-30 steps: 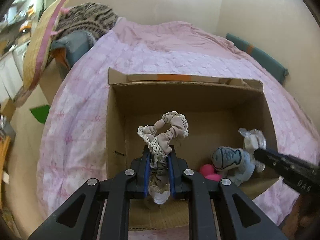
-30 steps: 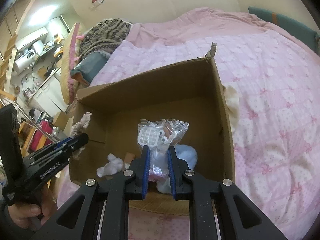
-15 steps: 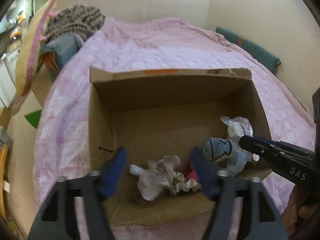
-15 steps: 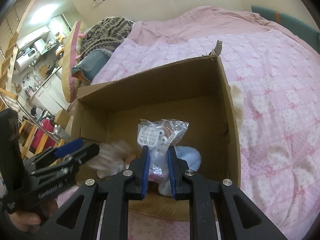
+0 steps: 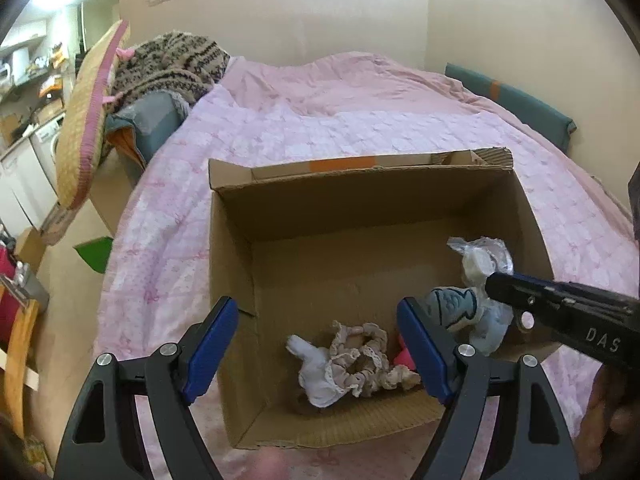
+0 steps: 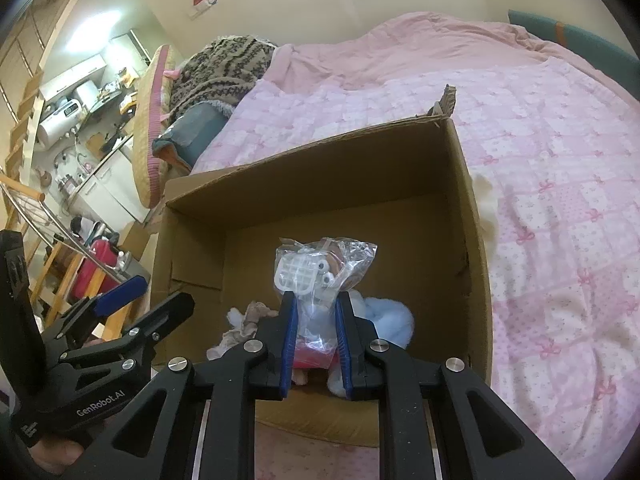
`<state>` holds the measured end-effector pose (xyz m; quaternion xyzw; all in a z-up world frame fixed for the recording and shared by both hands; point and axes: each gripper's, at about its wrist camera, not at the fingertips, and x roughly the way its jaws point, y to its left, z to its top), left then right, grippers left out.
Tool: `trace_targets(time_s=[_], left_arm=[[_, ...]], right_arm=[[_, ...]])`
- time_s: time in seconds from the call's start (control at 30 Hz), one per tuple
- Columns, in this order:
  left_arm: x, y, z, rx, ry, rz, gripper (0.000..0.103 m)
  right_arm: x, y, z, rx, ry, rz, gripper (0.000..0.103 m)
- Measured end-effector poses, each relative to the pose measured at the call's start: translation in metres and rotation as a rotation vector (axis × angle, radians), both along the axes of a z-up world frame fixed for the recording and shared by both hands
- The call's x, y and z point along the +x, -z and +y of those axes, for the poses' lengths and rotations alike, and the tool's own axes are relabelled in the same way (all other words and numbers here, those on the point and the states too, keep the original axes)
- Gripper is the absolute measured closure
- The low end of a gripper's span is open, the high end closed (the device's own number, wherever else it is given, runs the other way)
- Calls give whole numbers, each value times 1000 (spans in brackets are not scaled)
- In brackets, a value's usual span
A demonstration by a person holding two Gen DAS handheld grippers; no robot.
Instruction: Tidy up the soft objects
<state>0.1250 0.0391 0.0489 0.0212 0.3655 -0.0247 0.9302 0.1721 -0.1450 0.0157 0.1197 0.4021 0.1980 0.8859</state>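
Note:
An open cardboard box [image 5: 360, 196] [image 6: 472, 216] sits on the pink bed. My left gripper [image 5: 316, 320] is open and empty above the box's near left part. Below it a beige lace scrunchie [image 5: 360, 356] lies on the box floor beside a white cloth [image 5: 316, 372] and a pink item [image 5: 402, 360]. My right gripper [image 6: 316, 308] is shut on a clear plastic bag [image 6: 320, 272] with small items in it, held over the box's right part. A light blue plush toy [image 5: 456, 308] [image 6: 388, 320] lies under it.
The pink quilt [image 5: 360, 128] surrounds the box. Pillows and a patterned knit blanket [image 5: 172, 64] lie at the bed's far left. A teal cushion [image 5: 516, 104] lines the right wall. Kitchen furniture [image 6: 80, 120] stands beyond the bed's left edge.
My left gripper opened and let go of the scrunchie, which dropped onto the box floor. The left gripper then rose and drew back. The right gripper kept hold of the bag.

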Motion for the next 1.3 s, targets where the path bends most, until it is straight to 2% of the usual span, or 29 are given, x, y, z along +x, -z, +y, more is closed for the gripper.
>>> trace_targets(time_s=[0.07, 0.17, 0.23, 0.27, 0.3, 0.37, 0.43, 0.47, 0.53, 0.7, 0.83, 0.87, 0.97, 1.13, 1.3], left_arm=[[-1, -1, 0, 14, -1, -6, 23], [-1, -5, 5, -1, -24, -15, 23], [-3, -9, 11, -23, -43, -28, 22], [-3, -11, 13, -32, -49, -33, 20], [-4, -14, 15, -46, -55, -38, 18], [-7, -21, 20, -69, -60, -48, 17], [-12, -29, 23, -73, -65, -68, 16], [-14, -33, 23, -72, -68, -76, 14], [-20, -43, 25, -78, -73, -89, 13], [-36, -64, 29, -115, -63, -113, 12], [-56, -79, 25, -90, -49, -153, 8], [-63, -80, 25, -86, -43, -159, 4], [-76, -77, 26, -89, -16, -158, 3], [-85, -62, 30, -83, -42, -106, 1], [-92, -41, 24, -36, -27, -91, 1]], right_arm=[[0, -2, -1, 5, 4, -11, 83], [-2, -5, -3, 35, 8, -24, 75], [-2, -7, -6, 60, 3, -25, 53], [-3, -9, -7, 80, -4, -23, 25], [-5, -13, -8, 97, -1, -35, 16], [-11, -23, -12, 113, 10, -74, 16], [-16, -35, -13, 103, 15, -101, 8], [-21, -42, -13, 85, 28, -122, 0], [-32, -55, -13, 73, 38, -175, 0], [-59, -86, -9, -31, 84, -276, 0], [-77, -97, -9, -78, 93, -294, 0], [-80, -97, -10, -83, 93, -289, 0], [-92, -92, -13, -100, 96, -279, 0], [-103, -71, -14, -146, 128, -245, 0], [-108, -54, -14, -143, 151, -253, 0]])
